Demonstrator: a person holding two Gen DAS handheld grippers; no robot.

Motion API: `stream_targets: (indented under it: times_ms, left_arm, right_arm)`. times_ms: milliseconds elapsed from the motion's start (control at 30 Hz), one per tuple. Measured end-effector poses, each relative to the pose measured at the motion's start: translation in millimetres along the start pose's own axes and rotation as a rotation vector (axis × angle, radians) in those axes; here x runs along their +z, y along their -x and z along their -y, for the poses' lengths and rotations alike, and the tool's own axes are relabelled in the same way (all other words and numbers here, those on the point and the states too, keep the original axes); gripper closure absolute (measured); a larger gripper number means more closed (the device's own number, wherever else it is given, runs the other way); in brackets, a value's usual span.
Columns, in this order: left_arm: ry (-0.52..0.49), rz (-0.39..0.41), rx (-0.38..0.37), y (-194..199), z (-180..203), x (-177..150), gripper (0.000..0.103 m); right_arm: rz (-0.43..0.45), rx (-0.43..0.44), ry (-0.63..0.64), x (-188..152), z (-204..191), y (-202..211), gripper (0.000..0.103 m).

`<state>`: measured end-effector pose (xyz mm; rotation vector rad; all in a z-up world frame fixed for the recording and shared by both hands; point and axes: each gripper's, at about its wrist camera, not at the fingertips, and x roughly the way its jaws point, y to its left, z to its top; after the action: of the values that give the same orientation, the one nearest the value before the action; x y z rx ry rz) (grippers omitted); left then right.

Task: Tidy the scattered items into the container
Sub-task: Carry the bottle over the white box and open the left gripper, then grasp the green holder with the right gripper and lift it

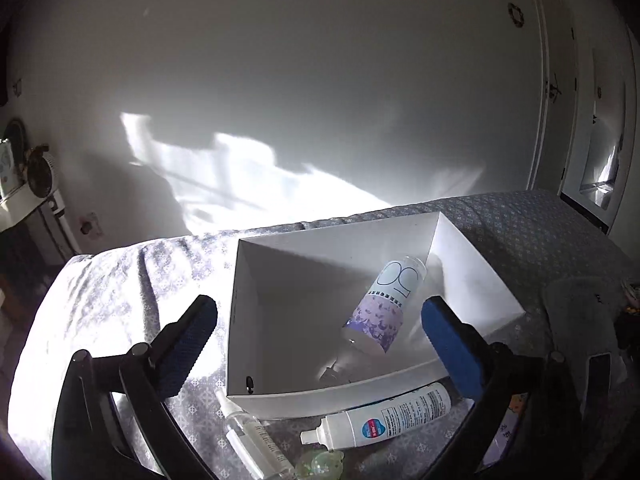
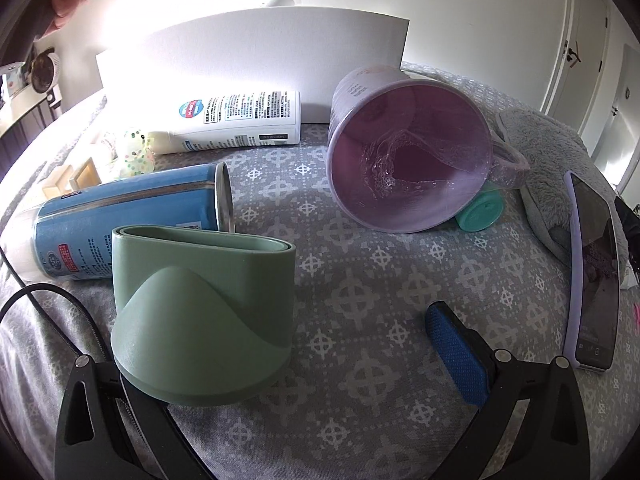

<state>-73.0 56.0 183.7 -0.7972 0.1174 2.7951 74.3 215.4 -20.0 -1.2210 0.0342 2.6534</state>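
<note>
In the left wrist view a white box [image 1: 472, 256] stands on the patterned bed cover. A purple-and-white bottle [image 1: 382, 306] lies tilted inside it. My left gripper [image 1: 320, 344] is open and empty above the box's near side. A white foam bottle [image 1: 384, 416] and a clear spray bottle [image 1: 250, 436] lie in front of the box. In the right wrist view my right gripper [image 2: 320, 360] is open; a green container [image 2: 200, 316] stands against its left finger, which is hidden. A blue can [image 2: 128, 224], the white bottle [image 2: 236, 120] and a purple cup [image 2: 408, 156] lie ahead.
A phone in a lilac case [image 2: 592, 272] and a grey plush [image 2: 548, 148] lie at the right. A teal cap [image 2: 480, 212] sits under the cup. A speckled toy [image 2: 136, 152] and small wooden frames [image 2: 76, 180] lie at left. The box's wall [image 2: 256, 52] stands behind.
</note>
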Motion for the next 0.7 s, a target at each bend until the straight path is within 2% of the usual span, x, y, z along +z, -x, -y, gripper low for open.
stream_targets:
  times_ms: [67, 133, 267, 333, 400, 500, 567, 600, 700]
  left_arm:
    - [0.051, -0.009, 0.023, 12, -21, -15, 0.000]
    - [0.082, -0.045, 0.086, 22, -33, -41, 0.000]
    - [0.166, -0.198, 0.206, 27, -69, -111, 0.000]
    - [0.248, -0.270, 0.227, 24, -82, -148, 0.000]
    - [0.316, -0.305, 0.254, 24, -96, -181, 0.001]
    - [0.353, -0.363, 0.293, 21, -108, -225, 0.001]
    - [0.335, -0.351, 0.305, 21, -105, -224, 0.000]
    - [0.336, -0.358, 0.316, 18, -104, -220, 0.000]
    - [0.318, -0.343, 0.352, 11, -99, -223, 0.000]
  right_arm:
    - [0.000, 0.000, 0.000, 0, 0, 0, 0.000]
    - [0.000, 0.000, 0.000, -1, 0, 1, 0.000]
    - [-0.002, -0.002, 0.002, -1, 1, -1, 0.000]
    - [-0.013, 0.000, 0.003, 0, 3, 0, 0.000]
    - [-0.053, 0.014, -0.001, 6, 5, -2, 0.000]
    - [-0.119, 0.070, 0.040, 12, 16, -5, 0.000]
    - [-0.129, 0.077, 0.076, 7, 5, 14, 0.000]
    - [-0.123, 0.074, 0.090, 14, 12, 22, 0.000]
    - [-0.040, 0.133, 0.077, 8, 17, 51, 0.000]
